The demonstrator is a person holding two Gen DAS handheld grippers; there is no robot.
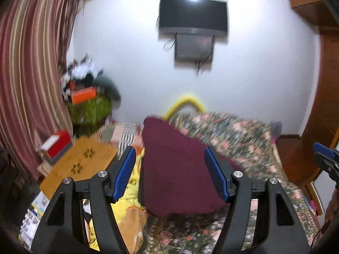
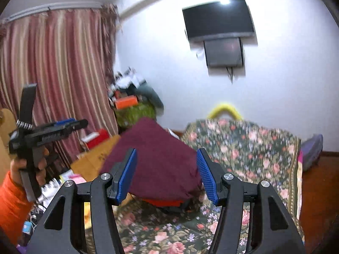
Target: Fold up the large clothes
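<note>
A folded maroon garment (image 1: 178, 169) lies on the floral bedspread (image 1: 237, 133); in the right wrist view it (image 2: 156, 158) rests on top of an orange garment (image 2: 163, 202). My left gripper (image 1: 170, 171) is open and empty, held above the maroon garment's near end. My right gripper (image 2: 166, 173) is open and empty, above the same garment. The left gripper also shows in the right wrist view (image 2: 53, 131), held in a hand with an orange sleeve. The right gripper's blue tip shows at the right edge of the left wrist view (image 1: 323, 150).
A yellow cloth (image 1: 129, 192) lies left of the maroon garment. An orange board (image 1: 80, 165) and a red box (image 1: 57, 144) sit left of the bed. A cluttered pile (image 1: 89, 89) stands by the striped curtain (image 1: 27, 74). A television (image 1: 193, 14) hangs on the wall. A wooden wardrobe (image 1: 326, 84) is at right.
</note>
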